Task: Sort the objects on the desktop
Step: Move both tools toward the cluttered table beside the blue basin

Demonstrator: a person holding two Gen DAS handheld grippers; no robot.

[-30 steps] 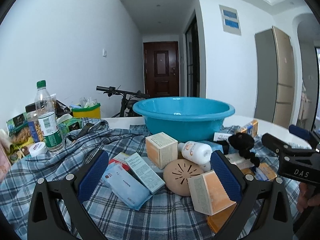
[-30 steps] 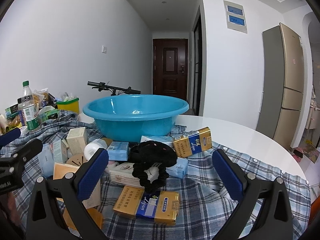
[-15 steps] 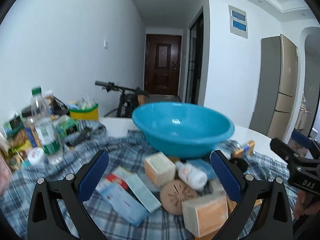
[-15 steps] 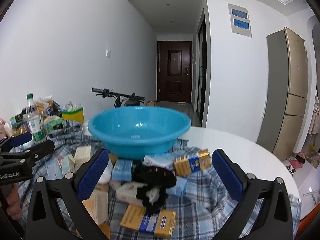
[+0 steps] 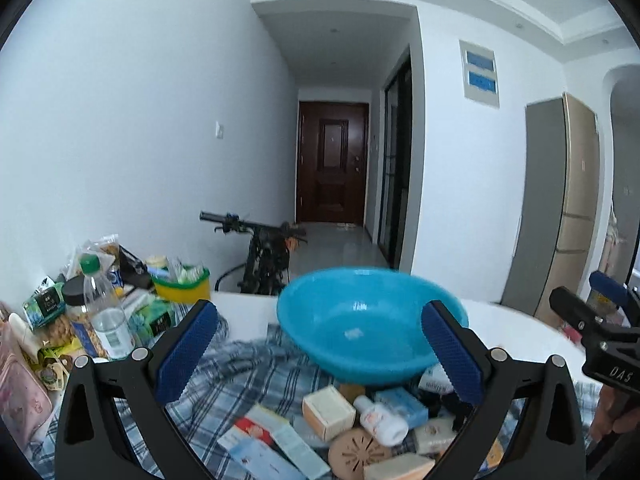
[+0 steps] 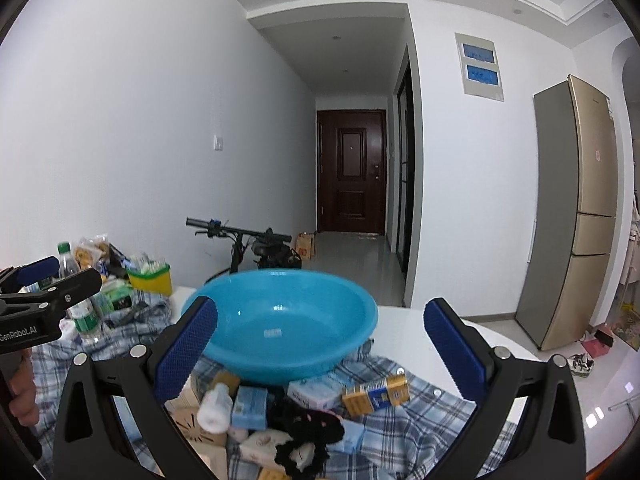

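Black-framed left tongs (image 5: 320, 350) and right tongs (image 6: 320, 350), blue textured pads (image 5: 187, 350), silver screws; lettering apparently "DAS" and "GenRobot.AI".

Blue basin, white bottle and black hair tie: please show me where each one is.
Blue basin (image 6: 280, 320): right wrist view, inner wall.
White bottle (image 5: 380, 420): left wrist view, body.
Black hair tie (image 6: 310, 428): right wrist view, top.

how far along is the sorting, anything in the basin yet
Nothing looks sorted yet: the blue basin appears empty inside. Nothing is in hand either; the left gripper and right gripper are both open and raised above the table. Still left: the boxes, white bottle and black hair tie piled on the plaid cloth.
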